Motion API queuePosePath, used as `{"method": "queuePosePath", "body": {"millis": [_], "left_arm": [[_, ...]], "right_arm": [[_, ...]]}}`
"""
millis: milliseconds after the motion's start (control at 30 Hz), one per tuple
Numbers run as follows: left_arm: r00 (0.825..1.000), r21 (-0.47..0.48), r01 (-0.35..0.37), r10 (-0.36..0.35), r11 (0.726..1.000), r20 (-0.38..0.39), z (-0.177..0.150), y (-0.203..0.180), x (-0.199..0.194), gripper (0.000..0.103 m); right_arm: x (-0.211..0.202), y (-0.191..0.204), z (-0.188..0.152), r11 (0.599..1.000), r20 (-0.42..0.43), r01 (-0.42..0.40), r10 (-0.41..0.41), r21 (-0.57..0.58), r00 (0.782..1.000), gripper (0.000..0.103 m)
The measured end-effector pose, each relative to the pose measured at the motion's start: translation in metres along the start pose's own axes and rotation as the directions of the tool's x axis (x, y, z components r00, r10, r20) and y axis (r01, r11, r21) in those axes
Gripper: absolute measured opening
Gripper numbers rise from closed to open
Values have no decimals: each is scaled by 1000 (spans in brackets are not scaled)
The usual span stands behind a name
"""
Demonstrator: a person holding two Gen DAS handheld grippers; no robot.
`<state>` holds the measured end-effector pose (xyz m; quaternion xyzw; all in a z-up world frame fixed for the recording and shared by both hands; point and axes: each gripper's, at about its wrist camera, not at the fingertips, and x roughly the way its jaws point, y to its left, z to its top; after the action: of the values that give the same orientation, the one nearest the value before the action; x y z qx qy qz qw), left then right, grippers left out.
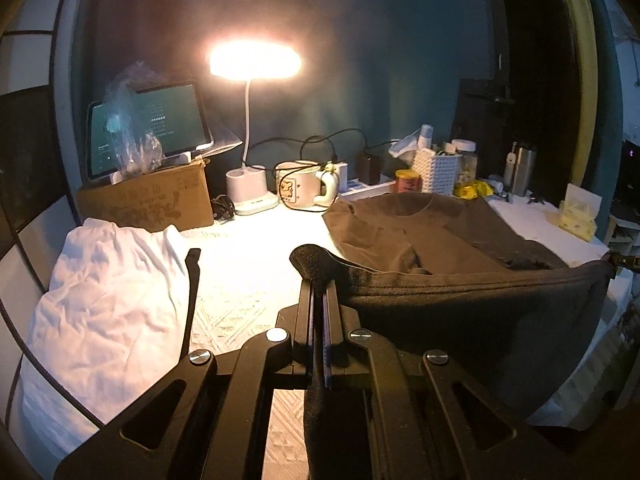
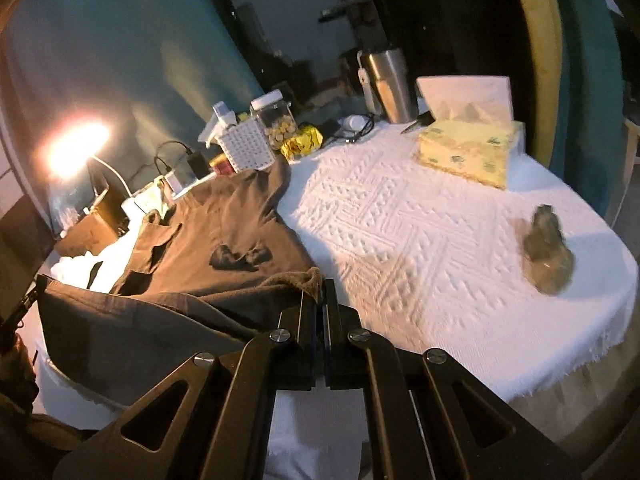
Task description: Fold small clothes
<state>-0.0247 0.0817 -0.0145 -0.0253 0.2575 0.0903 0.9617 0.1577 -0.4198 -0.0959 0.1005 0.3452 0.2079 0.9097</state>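
A brown T-shirt point(image 1: 424, 236) lies on the white textured tablecloth point(image 1: 248, 272), its collar toward the back. My left gripper point(image 1: 318, 280) is shut on the left corner of its near hem, which is lifted off the table. The hem stretches taut to the right, where my right gripper shows as a dark tip point(image 1: 624, 261). In the right wrist view my right gripper point(image 2: 322, 286) is shut on the hem's right corner, the brown T-shirt point(image 2: 224, 236) spreads to the left, and the raised hem runs off to the left edge.
A crumpled white garment point(image 1: 108, 296) lies at the left. Along the back stand a cardboard box point(image 1: 148, 200), a tablet point(image 1: 152, 128), a lit lamp point(image 1: 254, 60), a mug point(image 1: 304, 188) and jars. A tissue box point(image 2: 468, 148) and a small blurred brown object point(image 2: 546, 252) sit on the cloth point(image 2: 420, 216).
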Motion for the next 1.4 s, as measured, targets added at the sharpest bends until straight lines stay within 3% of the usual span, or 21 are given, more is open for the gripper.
{"method": "queuePosePath", "body": {"millis": [333, 400, 467, 533, 733, 900, 1167, 1400], "left_arm": [[996, -64, 1, -7, 998, -94, -7, 11, 42, 2], [994, -70, -7, -1, 998, -111, -8, 12, 48, 2], [992, -75, -14, 5, 997, -127, -8, 13, 53, 2], [990, -77, -23, 12, 997, -142, -8, 13, 57, 2], [991, -95, -37, 24, 995, -134, -4, 16, 57, 2], [989, -98, -38, 23, 994, -146, -3, 16, 60, 2], [987, -124, -29, 8, 992, -163, -6, 20, 65, 2], [984, -131, -21, -3, 991, -179, -10, 20, 69, 2]], "right_arm": [[74, -9, 21, 997, -152, 71, -69, 5, 986, 4], [79, -10, 25, 997, -170, 75, -75, -2, 983, 11], [75, -10, 32, 991, -143, 130, -133, -33, 981, 44], [71, -11, 33, 991, -128, 133, -136, -35, 982, 53], [47, -12, 30, 980, -80, 162, -171, -113, 982, 53], [51, -8, 24, 970, -114, 146, -171, -195, 979, 53], [94, 10, 43, 973, -151, 61, -96, -221, 984, 53], [139, 10, 51, 983, -218, 18, -57, -180, 974, 53]]}}
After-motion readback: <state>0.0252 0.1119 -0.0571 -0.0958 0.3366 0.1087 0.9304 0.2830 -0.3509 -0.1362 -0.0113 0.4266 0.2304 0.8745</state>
